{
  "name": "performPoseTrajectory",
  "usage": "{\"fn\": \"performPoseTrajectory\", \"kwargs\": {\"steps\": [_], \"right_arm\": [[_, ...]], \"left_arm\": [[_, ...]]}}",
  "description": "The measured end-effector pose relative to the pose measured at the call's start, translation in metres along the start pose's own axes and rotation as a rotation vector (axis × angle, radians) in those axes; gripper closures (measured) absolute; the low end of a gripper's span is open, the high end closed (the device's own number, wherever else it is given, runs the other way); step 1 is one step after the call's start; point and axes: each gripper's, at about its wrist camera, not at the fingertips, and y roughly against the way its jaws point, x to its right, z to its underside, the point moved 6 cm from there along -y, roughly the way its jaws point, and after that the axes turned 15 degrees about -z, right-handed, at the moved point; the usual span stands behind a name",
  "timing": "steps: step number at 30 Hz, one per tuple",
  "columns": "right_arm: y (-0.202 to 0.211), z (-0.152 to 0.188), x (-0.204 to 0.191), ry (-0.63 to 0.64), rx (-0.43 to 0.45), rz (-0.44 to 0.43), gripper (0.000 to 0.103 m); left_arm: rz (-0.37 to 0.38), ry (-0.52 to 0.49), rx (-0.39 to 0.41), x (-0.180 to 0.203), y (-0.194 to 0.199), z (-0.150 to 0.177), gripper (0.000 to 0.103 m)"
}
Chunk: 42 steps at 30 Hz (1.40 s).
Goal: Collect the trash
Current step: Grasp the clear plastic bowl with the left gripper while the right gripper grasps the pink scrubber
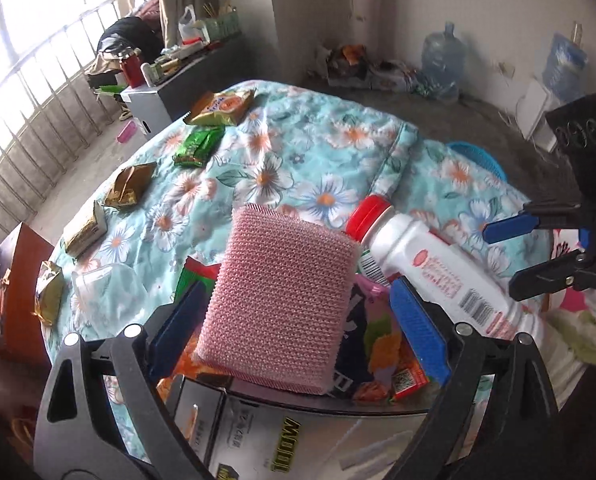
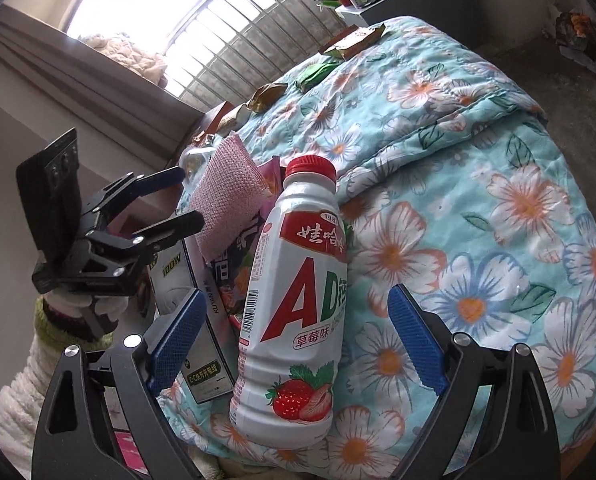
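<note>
A pink scrub sponge (image 1: pixel 282 300) stands on a pile of wrappers and boxes, between the open fingers of my left gripper (image 1: pixel 298 332), which do not clamp it. A white strawberry milk bottle (image 1: pixel 437 272) with a red cap leans on the pile. In the right wrist view the bottle (image 2: pixel 294 308) lies between the wide-open fingers of my right gripper (image 2: pixel 294 340), untouched. The sponge (image 2: pixel 228 204) and my left gripper (image 2: pixel 178 200) show at the left. Several snack wrappers (image 1: pixel 202 146) lie on the floral quilt (image 1: pixel 305 152).
A white box (image 2: pixel 196 312) with printed text sits under the pile. A blue basket (image 1: pixel 477 156) peeks past the quilt's far edge. A brown cabinet (image 1: pixel 10 292) stands left, a cluttered dark table (image 1: pixel 194 64) by the window, water jugs (image 1: pixel 443 56) at the back wall.
</note>
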Motion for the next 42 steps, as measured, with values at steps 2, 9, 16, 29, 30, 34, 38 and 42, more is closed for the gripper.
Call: {"fn": "performPoseTrajectory", "kwargs": {"steps": [2,9,16,29,30,34,38,42], "right_arm": [[-0.003,-0.002,0.003,-0.003,-0.002,-0.002,0.013],[0.014,-0.015,0.006,-0.01,0.041,-0.021,0.013],[0.018,-0.047,-0.045,0.061,0.082,-0.121,0.014],[-0.059,-0.06,-0.08,0.068,-0.09,-0.078,0.014],[-0.062,-0.066,-0.08,0.109,-0.108,-0.048,0.014],[-0.08,-0.086,-0.076,0.27,-0.231,0.034,0.014],[-0.104,-0.099,-0.064,0.326,-0.335,0.067,0.014],[-0.127,-0.108,-0.047,0.266,-0.418,0.007,0.014]], "left_arm": [[-0.02,-0.02,-0.024,-0.002,-0.008,0.001,0.014],[0.006,0.111,0.01,-0.033,0.019,0.009,0.014],[-0.107,0.416,0.055,-0.136,0.039,0.026,0.014],[-0.021,0.703,-0.142,-0.185,-0.054,0.05,0.039],[-0.012,0.72,-0.15,-0.187,-0.06,0.052,0.043],[0.049,0.777,-0.123,-0.191,-0.066,0.054,0.062],[0.078,0.784,-0.079,-0.19,-0.059,0.052,0.084],[0.075,0.773,-0.064,-0.187,-0.054,0.052,0.087]]}}
